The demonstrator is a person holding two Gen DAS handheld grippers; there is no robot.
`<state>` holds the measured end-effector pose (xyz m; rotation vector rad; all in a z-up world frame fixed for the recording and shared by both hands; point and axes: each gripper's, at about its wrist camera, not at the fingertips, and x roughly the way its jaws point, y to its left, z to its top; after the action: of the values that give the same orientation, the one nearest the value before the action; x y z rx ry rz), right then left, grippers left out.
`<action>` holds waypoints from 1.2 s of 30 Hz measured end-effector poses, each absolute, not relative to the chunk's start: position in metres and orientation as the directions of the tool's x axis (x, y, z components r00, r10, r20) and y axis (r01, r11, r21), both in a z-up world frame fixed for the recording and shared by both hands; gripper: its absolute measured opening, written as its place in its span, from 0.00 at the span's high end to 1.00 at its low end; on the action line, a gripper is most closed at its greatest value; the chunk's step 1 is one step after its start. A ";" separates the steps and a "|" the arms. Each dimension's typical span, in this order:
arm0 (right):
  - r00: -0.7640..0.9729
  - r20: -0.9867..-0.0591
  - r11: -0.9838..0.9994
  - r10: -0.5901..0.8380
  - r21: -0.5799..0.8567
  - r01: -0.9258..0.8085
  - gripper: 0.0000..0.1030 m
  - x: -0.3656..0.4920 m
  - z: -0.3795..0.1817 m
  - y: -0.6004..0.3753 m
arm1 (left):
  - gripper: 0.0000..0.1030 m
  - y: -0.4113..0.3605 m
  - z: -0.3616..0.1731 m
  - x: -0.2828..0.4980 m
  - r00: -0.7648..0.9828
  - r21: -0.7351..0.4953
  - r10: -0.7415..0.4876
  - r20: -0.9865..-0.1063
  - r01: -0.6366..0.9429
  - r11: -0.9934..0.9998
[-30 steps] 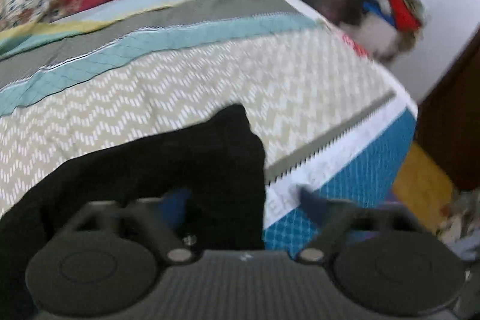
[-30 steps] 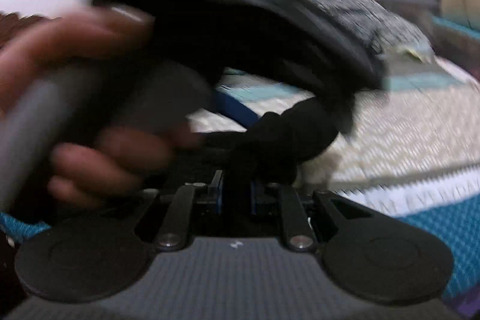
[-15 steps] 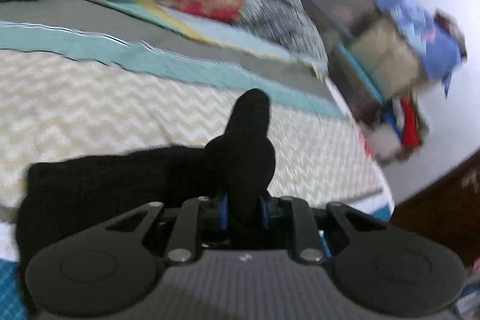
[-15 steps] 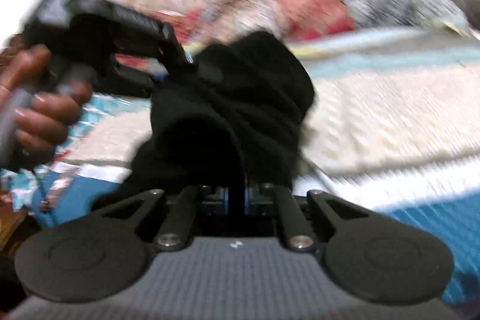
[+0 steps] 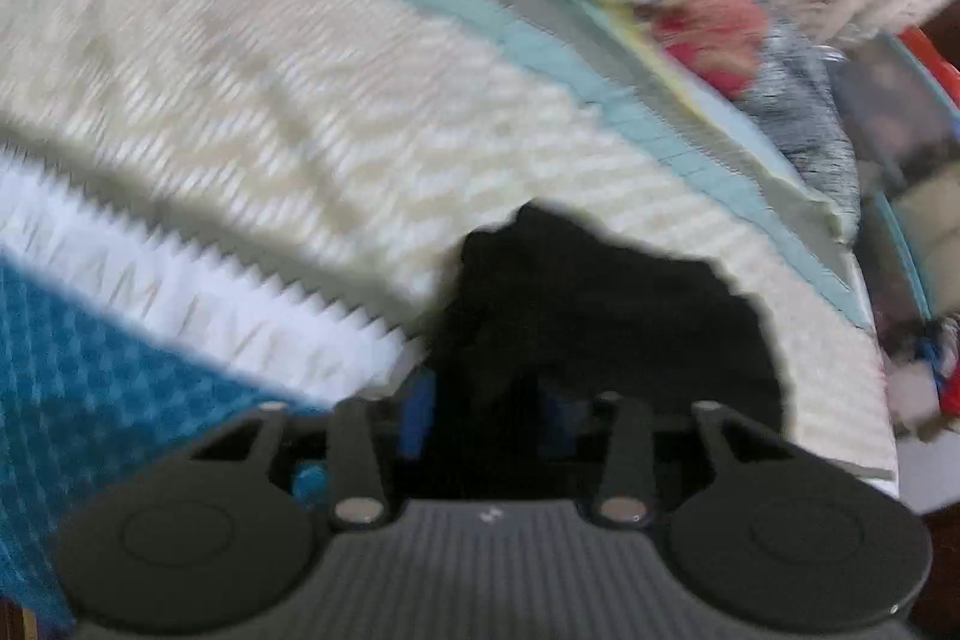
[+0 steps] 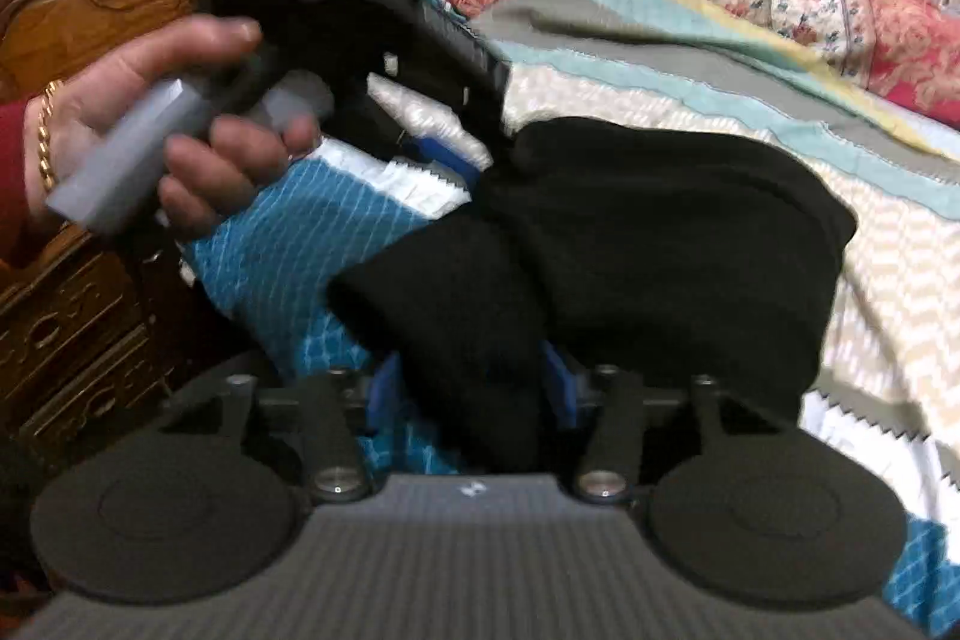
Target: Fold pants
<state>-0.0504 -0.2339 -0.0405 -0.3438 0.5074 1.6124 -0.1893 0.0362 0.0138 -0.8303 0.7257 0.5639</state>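
Pants (image 6: 660, 232), black and bunched into a thick soft mound, lie on the bed near its blue-checked front edge, partly on the cream zigzag stretch of the bedspread (image 6: 888, 280). Left gripper (image 6: 480, 154), carried in the person's left hand (image 6: 180, 148), meets the far left end of the heap; its jaws are opening, with black cloth between them in the left wrist view and the blue fingers (image 5: 414, 412) apart on either side. Right gripper (image 6: 474, 394) sits at the near edge of the heap, jaws also opening, a fat fold between them, pads seemingly not pressing. Fabric looks light, limp, knit-like and not slippery; it will probably sag and crumple rather than hold a crease. Best hold, as I judge it, is a pinch through all layers at a hem or waistband corner, not mid-bulge.
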 end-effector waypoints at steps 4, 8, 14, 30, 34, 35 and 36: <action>-0.126 -0.435 -0.075 0.892 0.132 -0.988 0.45 -0.037 -0.019 -0.253 | 0.43 0.031 0.017 -0.208 0.688 -0.527 0.172 -0.705 -0.670 0.524; -0.163 -0.337 -0.088 0.927 0.229 -0.970 0.45 -0.022 -0.004 -0.275 | 0.38 0.018 0.032 -0.226 0.753 -0.582 0.154 -0.640 -0.605 0.543; -0.039 -0.293 0.094 0.955 0.426 -0.900 0.59 0.013 -0.019 -0.284 | 0.27 -0.022 0.037 -0.219 0.744 -0.506 0.113 -0.659 -0.550 0.664; -0.129 -0.511 0.195 0.850 0.533 -0.823 0.70 0.009 -0.084 -0.252 | 0.75 -0.024 0.004 -0.235 0.665 -0.403 0.147 -0.732 -0.598 0.693; -0.093 -0.471 0.182 0.877 0.506 -0.843 0.66 0.004 -0.063 -0.270 | 0.50 -0.032 0.031 -0.245 0.696 -0.366 0.199 -0.690 -0.573 0.733; -0.082 -0.454 0.184 0.887 0.512 -0.839 0.61 0.007 -0.058 -0.278 | 0.44 -0.030 0.038 -0.249 0.708 -0.364 0.221 -0.670 -0.574 0.733; -0.072 -0.441 0.190 0.894 0.521 -0.832 0.57 0.011 -0.056 -0.282 | 0.40 -0.027 0.042 -0.252 0.720 -0.373 0.230 -0.655 -0.573 0.730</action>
<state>0.0112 -0.2820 -0.0561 0.0955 0.8180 1.4255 -0.2518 -0.0270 0.0421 -0.6008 0.6190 0.4743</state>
